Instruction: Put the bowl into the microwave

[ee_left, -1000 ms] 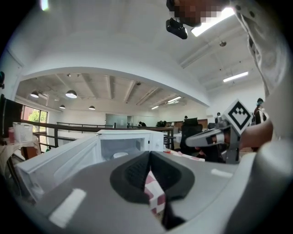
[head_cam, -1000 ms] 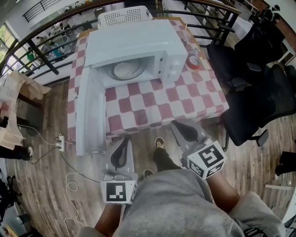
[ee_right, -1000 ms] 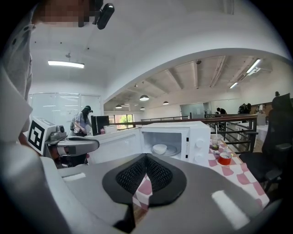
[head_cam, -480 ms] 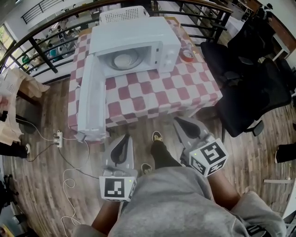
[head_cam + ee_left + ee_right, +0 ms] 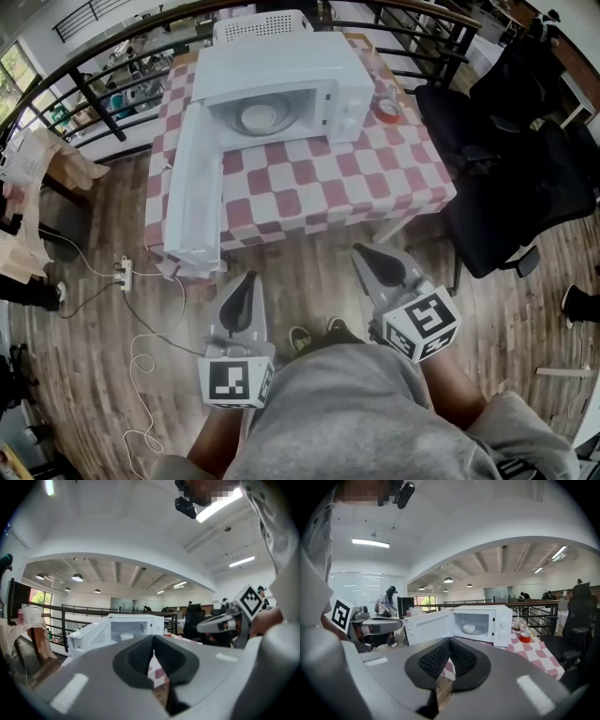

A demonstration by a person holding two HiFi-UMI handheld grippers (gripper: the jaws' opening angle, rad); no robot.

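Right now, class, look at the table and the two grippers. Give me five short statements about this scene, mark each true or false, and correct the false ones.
1. The door of the microwave stands open. True.
2. The bowl sits inside the microwave. True.
3. The left gripper holds the bowl. False: its jaws are together on nothing, and it is short of the table.
4. The right gripper has its jaws wide apart. False: they are together, with nothing between them.
5. A red tape roll lies on the table beside the microwave. True.
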